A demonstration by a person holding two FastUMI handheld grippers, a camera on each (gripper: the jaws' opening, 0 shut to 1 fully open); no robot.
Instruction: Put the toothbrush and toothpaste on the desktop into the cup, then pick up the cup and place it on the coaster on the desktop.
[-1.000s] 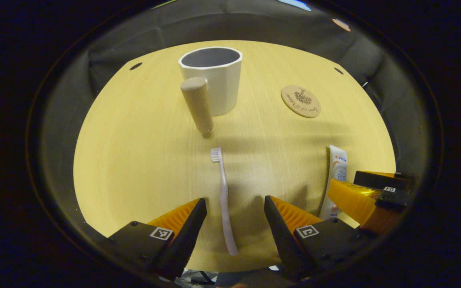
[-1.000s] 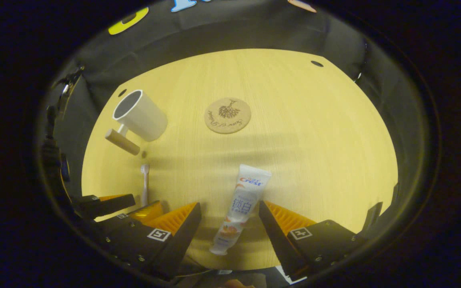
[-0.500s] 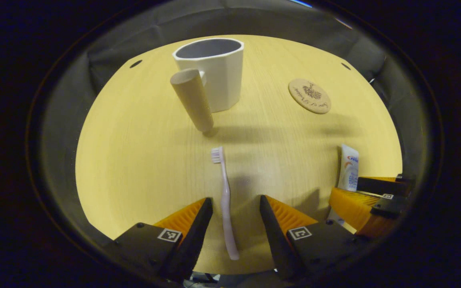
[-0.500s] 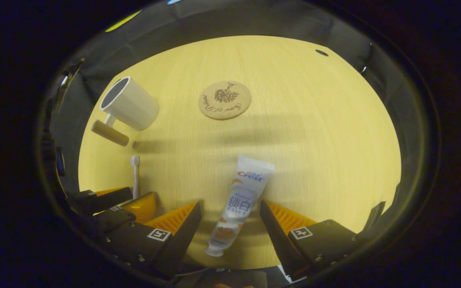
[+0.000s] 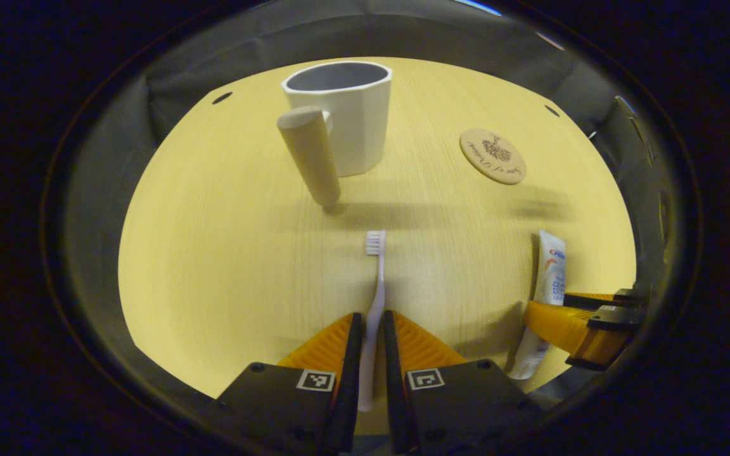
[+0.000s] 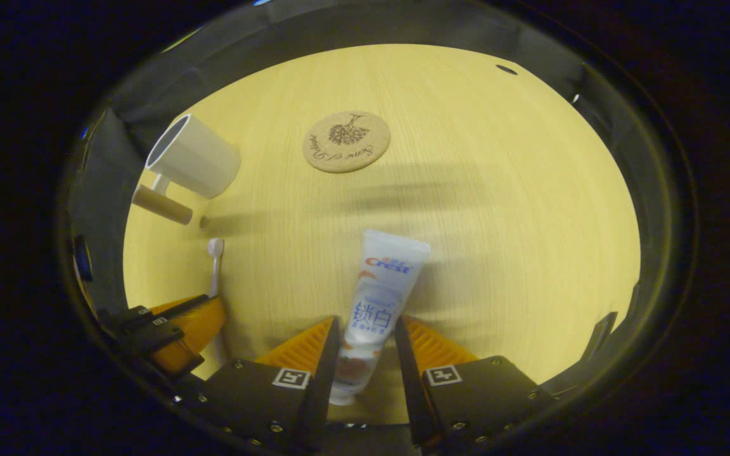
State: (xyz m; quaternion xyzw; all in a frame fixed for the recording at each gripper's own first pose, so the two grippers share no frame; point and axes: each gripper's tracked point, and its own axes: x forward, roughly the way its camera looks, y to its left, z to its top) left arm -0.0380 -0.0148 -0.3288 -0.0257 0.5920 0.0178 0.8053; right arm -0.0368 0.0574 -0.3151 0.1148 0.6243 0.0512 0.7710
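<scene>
Two sets of jaws are closed on their objects. Left gripper (image 5: 370, 329) pinches the toothbrush (image 5: 374, 297) handle, bristle head pointing ahead toward the cup (image 5: 346, 120). Right gripper (image 6: 362, 335) clamps the toothpaste (image 6: 374, 304) low on its tube. Both items lie on the tabletop (image 6: 498, 209); the coaster (image 6: 346, 141) sits well ahead of the right jaws.

We've got a pale yellow wood-grain surface (image 5: 225, 253) here. Sitting on it: a white faceted cup (image 5: 346, 120) with a tan wooden peg handle, a round cork coaster (image 5: 493, 156), a slim lilac toothbrush (image 5: 374, 278), and a white toothpaste tube (image 6: 381, 291) lying flat.
</scene>
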